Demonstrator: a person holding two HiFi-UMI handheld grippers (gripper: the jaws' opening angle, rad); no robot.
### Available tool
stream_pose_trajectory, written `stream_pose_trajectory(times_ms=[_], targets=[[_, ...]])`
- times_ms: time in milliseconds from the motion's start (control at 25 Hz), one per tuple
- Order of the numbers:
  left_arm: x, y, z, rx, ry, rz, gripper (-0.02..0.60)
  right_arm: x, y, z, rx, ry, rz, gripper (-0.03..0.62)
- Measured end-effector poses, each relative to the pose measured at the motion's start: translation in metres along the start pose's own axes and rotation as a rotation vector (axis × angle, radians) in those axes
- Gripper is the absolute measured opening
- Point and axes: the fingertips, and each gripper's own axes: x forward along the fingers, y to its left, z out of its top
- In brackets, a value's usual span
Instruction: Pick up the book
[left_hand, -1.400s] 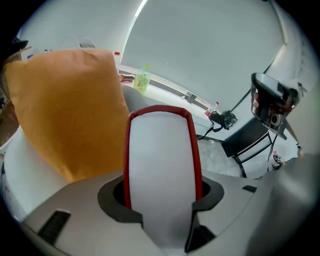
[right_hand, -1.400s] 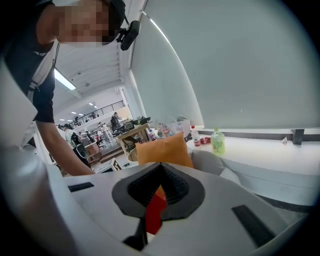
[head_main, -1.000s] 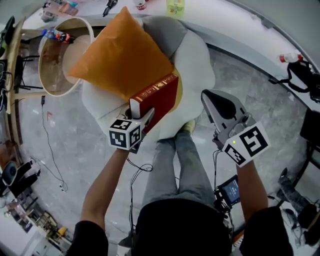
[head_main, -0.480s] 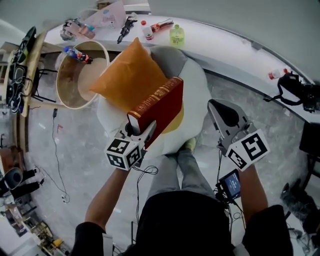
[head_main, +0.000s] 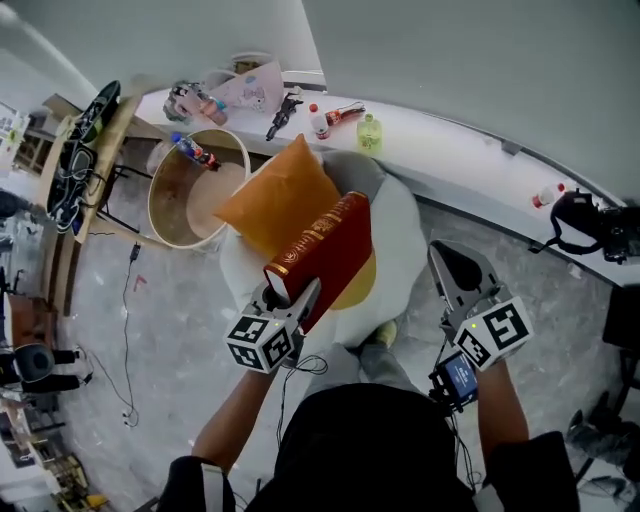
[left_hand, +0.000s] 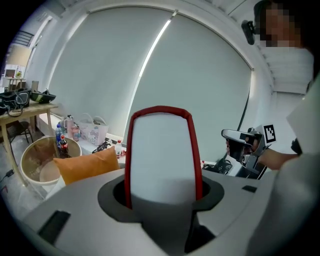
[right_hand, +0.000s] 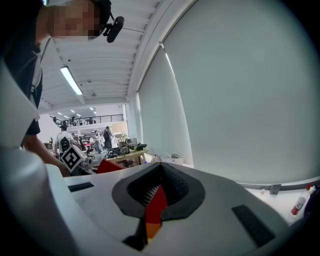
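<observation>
A thick red book (head_main: 325, 250) with gold lettering on its spine hangs in the air above the white cushion (head_main: 402, 222), clear of it. My left gripper (head_main: 291, 291) is shut on the book's lower end. In the left gripper view the book's white page edge (left_hand: 162, 155) stands upright between the jaws, red cover on both sides. My right gripper (head_main: 452, 263) hovers to the right of the book, apart from it, jaws together and holding nothing. In the right gripper view (right_hand: 154, 201) only a thin slit shows between its jaws.
An orange pillow (head_main: 278, 195) lies on the cushion behind the book. A round wooden tub (head_main: 183, 192) stands to the left. A curved white counter (head_main: 420, 150) with small bottles runs along the back. Cables trail on the floor at left.
Both grippers have risen. The left one has carried the book up off the cushion, and its far end has tipped upward. The right gripper stays shut.
</observation>
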Motion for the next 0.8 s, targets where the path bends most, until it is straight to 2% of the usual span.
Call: stream_pose_trajectory(times_ms=[240,480,800], targets=[[-0.041,-0.006,0.014,-0.078,-0.109,0.068,0.239,-0.017,0.006,0.028,-0.026,-0.046,0.006,0.012],[-0.061,0.006,0.017,-0.115,-0.133,0.097,0.241,-0.018,0.015,0.026,-0.009,-0.045,-0.027,0.012],[-0.097,0.003,0.032,-0.129,-0.214,0.066,0.239,-0.028,0.057,0.025,-0.05,-0.023,-0.066,0.012]])
